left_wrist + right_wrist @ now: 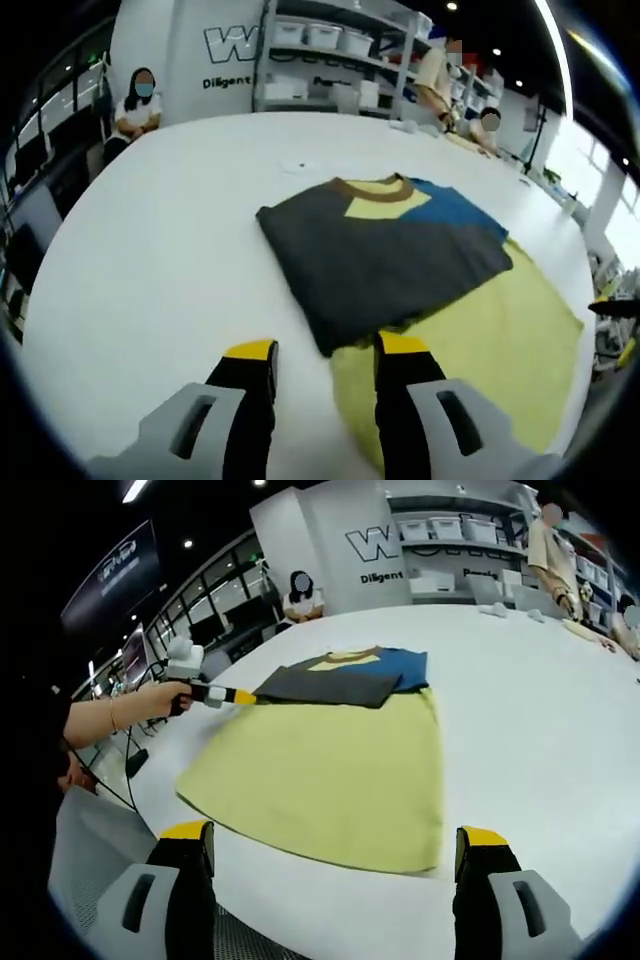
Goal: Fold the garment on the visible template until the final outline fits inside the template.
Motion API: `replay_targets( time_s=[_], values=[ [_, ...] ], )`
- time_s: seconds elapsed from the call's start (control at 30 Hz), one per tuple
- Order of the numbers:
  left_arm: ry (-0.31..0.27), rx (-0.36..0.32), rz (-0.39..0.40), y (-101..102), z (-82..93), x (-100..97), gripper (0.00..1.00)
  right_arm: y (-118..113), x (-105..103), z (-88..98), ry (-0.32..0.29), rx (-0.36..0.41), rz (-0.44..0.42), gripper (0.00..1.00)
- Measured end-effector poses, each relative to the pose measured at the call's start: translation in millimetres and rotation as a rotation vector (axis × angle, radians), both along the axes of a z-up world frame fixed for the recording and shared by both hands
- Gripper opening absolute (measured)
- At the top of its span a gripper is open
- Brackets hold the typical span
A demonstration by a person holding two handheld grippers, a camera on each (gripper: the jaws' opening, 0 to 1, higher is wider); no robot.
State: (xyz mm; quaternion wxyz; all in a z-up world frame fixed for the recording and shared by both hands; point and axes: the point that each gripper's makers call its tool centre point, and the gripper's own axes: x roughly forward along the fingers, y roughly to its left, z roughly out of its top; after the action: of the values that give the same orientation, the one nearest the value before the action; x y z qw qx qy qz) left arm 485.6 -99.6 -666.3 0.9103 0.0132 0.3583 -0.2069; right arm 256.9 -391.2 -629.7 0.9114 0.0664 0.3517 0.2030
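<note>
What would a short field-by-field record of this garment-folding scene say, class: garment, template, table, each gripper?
Garment: folded dark grey T-shirt with yellow and blue panels and a brown collar, partly on the template, its left part on bare table.
Template: yellow-green sheet lying flat; most of it uncovered.
Table: large white surface.
Left gripper: open, jaws at the T-shirt's near edge.
Right gripper: open wide, above the template's near edge, holding nothing.
Background: seated person, storage shelves.

Folded garment (335, 682) overlaps yellow template's (320, 780) far edge; right claw (335, 865) gapes.
</note>
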Motion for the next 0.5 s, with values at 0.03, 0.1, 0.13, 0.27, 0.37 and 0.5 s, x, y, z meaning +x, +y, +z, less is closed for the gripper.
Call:
replay_targets(
  time_s=[0.03, 0.1, 0.13, 0.27, 0.37, 0.5],
  values=[
    [-0.001, 0.002, -0.004, -0.3, 0.1, -0.7, 0.25, -0.1, -0.2, -0.7, 0.001, -0.002, -0.001, 0.98],
    [-0.016, 0.035, -0.039, -0.7, -1.6, -3.2, 0.20, 0.2, -0.5, -1.4, 0.001, -0.001, -0.003, 0.97],
    [-0.024, 0.047, -0.049, -0.4, -1.5, -3.5, 0.18, 0.6, -0.7, -1.7, 0.001, 0.001, -0.003, 0.97],
    [-0.024, 0.030, -0.075, -5.9, -2.2, -5.2, 0.07, 0.1, 2.7, 0.2, -0.013, 0.023, -0.028, 0.99],
    [-0.042, 0.079, -0.082, -2.8, -3.9, -4.3, 0.05, -2.1, 3.5, 1.4, -0.017, 0.020, -0.033, 0.98],
    [-0.044, 0.080, -0.084, -3.0, -4.9, -5.4, 0.00, -4.8, 1.8, 0.5, -0.014, 0.008, -0.031, 0.98]
  ],
)
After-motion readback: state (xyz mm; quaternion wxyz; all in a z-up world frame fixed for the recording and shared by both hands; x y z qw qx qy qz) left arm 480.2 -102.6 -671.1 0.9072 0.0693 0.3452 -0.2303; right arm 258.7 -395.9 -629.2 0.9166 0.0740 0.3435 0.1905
